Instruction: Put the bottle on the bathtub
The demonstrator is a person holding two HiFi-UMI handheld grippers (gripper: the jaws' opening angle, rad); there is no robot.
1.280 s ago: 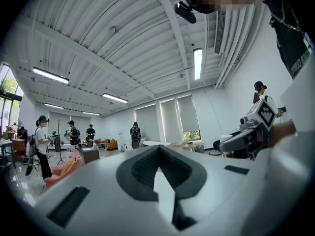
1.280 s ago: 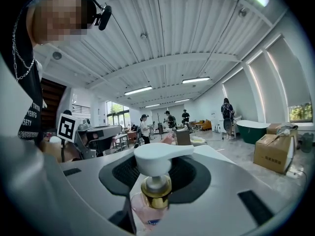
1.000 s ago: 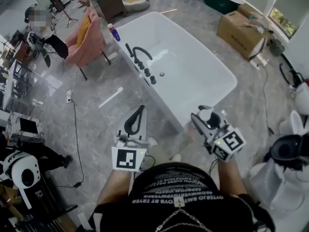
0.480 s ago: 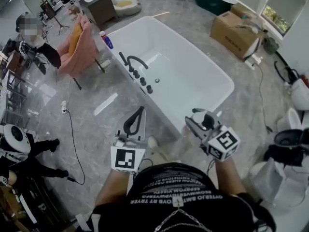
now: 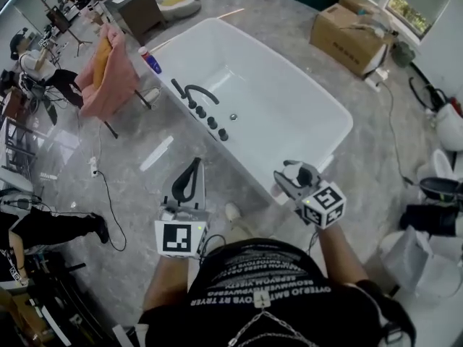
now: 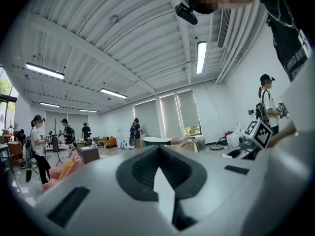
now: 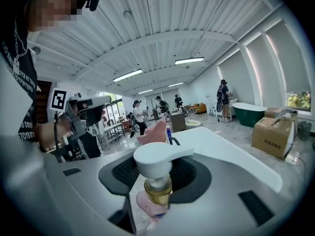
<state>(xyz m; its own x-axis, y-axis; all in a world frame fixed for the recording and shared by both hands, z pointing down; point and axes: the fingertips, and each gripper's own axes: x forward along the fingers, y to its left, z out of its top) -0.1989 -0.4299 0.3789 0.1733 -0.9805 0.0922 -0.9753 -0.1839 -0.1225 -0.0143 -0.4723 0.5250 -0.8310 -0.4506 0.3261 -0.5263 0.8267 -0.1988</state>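
Bottle (image 7: 156, 178), a pink pump dispenser with a white head, is clamped in the right tongs (image 5: 292, 178) and held in the air near the closest corner of the white bathtub (image 5: 289, 114). The left tongs (image 5: 189, 182) are pressed together on nothing, beside the tub's outer wall. The carry looks nearly done. What remains, I judge, is reaching over the rim, standing the bottle on the ledge and letting go; it is not yet set down.
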